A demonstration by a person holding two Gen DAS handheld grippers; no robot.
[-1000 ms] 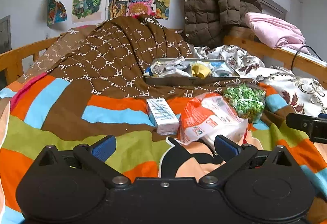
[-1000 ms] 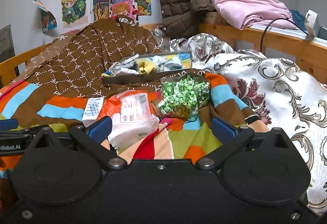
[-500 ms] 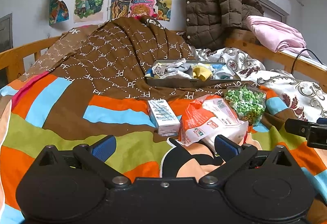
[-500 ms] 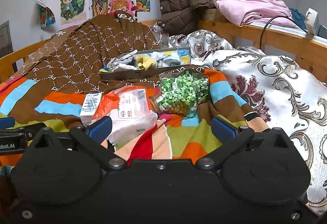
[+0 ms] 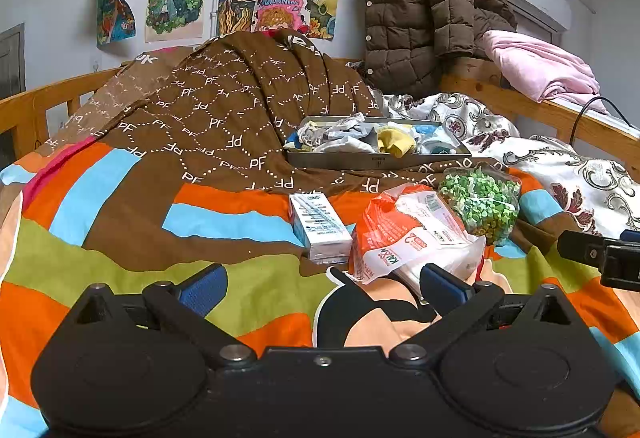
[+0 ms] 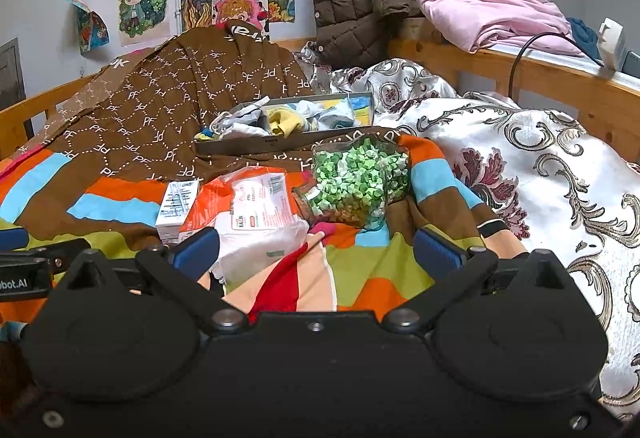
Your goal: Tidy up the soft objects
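Right now your left gripper [image 5: 322, 288] is spread wide and holds nothing, hovering low over the striped blanket [image 5: 120, 198] on the bed. Your right gripper [image 6: 316, 252] is spread wide too and equally empty; its tip shows at the right edge of the left wrist view, and the left one's tip shows at the left edge of the right wrist view, so the two sit side by side.

Just ahead of your left gripper lies the orange and white plastic packet [image 5: 412, 234], crumpled, its near end reaching down toward the right fingertip [image 5: 442, 284] of that gripper; you cannot tell whether they touch. Just left of the packet, touching or nearly so, lies a small white carton [image 5: 320, 226] on its side. To the packet's right, leaning against it, is a clear bag of green and white pieces [image 5: 480, 198]; in the right wrist view that bag [image 6: 358, 182] sits almost straight ahead between your fingers, beyond them.

Farther back, on the brown patterned quilt [image 5: 224, 110], rests a shallow metal tray [image 5: 376, 160] holding the soft objects: a heap of small cloth items [image 5: 360, 138], grey, white, blue, with a yellow one near the middle. A white ornate bedspread [image 6: 540, 166] covers the bed to your right, and a brown puffer jacket [image 5: 420, 10] hangs at the wooden rail behind
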